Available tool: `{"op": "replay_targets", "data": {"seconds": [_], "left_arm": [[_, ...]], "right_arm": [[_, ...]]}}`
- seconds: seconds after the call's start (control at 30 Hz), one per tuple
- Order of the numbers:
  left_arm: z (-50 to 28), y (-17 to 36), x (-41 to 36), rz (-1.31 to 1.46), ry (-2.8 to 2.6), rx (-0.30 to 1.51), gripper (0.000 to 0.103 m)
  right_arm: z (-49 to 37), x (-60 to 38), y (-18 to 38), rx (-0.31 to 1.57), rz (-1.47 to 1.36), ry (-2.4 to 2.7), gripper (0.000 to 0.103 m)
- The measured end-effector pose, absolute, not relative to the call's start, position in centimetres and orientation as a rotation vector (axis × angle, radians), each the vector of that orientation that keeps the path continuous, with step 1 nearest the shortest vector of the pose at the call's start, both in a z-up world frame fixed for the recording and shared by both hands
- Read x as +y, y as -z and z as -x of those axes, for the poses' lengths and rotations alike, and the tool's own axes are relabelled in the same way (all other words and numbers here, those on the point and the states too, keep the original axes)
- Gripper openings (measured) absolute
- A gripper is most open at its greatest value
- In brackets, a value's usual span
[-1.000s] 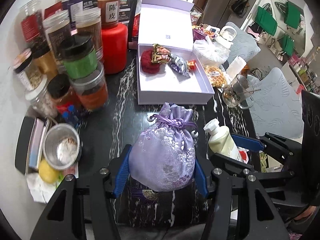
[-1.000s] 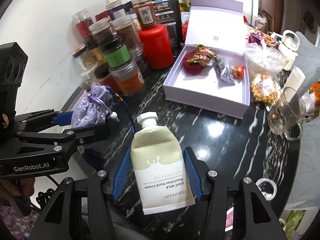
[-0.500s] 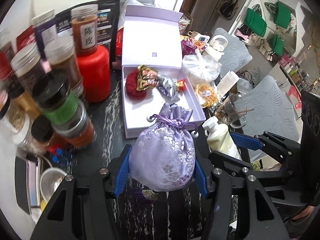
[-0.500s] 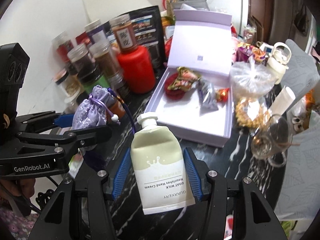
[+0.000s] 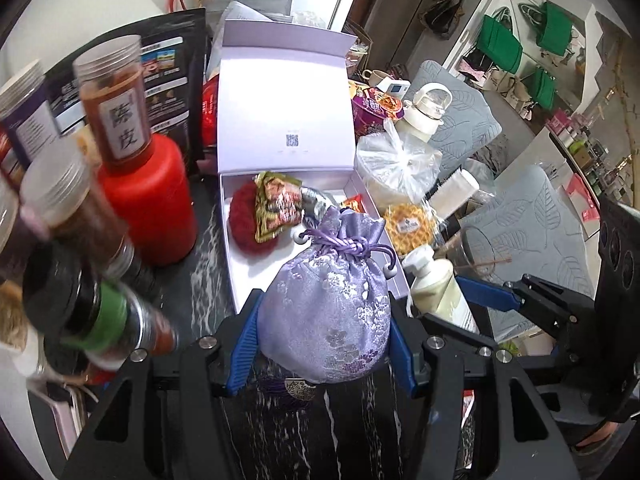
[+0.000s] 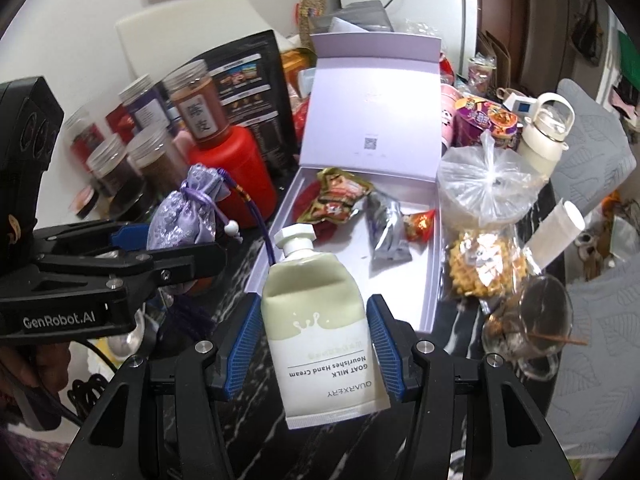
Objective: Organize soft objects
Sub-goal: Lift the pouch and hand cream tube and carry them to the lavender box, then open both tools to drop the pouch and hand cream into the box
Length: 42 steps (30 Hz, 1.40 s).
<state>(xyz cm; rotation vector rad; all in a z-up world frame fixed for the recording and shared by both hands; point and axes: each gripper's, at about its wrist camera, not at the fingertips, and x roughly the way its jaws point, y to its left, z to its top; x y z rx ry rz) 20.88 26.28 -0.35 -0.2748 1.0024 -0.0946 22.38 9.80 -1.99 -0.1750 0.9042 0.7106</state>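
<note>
My left gripper (image 5: 324,340) is shut on a lilac brocade drawstring pouch (image 5: 328,312) and holds it above the near end of the open lilac box (image 5: 240,280). The pouch also shows in the right wrist view (image 6: 184,216). My right gripper (image 6: 312,344) is shut on a soft tube of goat milk hand cream (image 6: 320,328), lifted just before the box's near wall (image 6: 432,292). The tube shows in the left wrist view (image 5: 436,284). In the box lie a red knitted piece (image 5: 244,220) and several snack packets (image 6: 340,196).
Jars and a red canister (image 5: 148,196) crowd the left on the black marble table (image 5: 200,280). To the right of the box stand a bagged tub (image 6: 484,184), a packet of cookies (image 6: 484,268), a glass cup (image 6: 532,320) and a white kettle (image 6: 544,132).
Both grippers have lifted and moved forward towards the box with their loads. The pouch now hangs over the box's near end and the tube is close to its near wall.
</note>
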Motion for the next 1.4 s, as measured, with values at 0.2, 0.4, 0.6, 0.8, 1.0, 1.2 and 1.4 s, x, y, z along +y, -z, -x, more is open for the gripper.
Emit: {"op": "replay_targets", "data": {"seconds": [0.2, 0.4, 0.6, 0.8, 1.0, 1.2, 1.4], "left_arm": [[-24.2, 0.3, 27.1, 0.280, 0.091, 0.985, 0.056], [-27.1, -0.1, 27.5, 0.272, 0.084, 0.960, 0.056], [-29.8, -0.3, 27.8, 0.249, 0.075, 0.928, 0.056], [-31.9, 0.4, 28.0, 0.209, 0.061, 0.907, 0.056], [-33.3, 2.2, 27.5, 0.159, 0.073, 0.911, 0.056], [-34.2, 4.8, 27.0, 0.157, 0.094, 0.943, 0.056], [-34.7, 8.2, 26.6, 0.158, 0.080, 1.017, 0.056]], "right_arm": [[-25.5, 10.4, 2.4, 0.910, 0.175, -0.701, 0.053], [-28.7, 11.0, 2.3, 0.893, 0.175, -0.696, 0.053], [-31.7, 11.7, 2.3, 0.865, 0.169, -0.684, 0.053], [-33.9, 12.2, 3.2, 0.862, 0.152, -0.661, 0.053], [-35.3, 12.2, 4.5, 0.870, 0.133, -0.632, 0.050], [-36.7, 12.1, 6.9, 0.906, 0.108, -0.619, 0.044], [-37.6, 12.3, 9.8, 0.976, 0.100, -0.616, 0.042]]}}
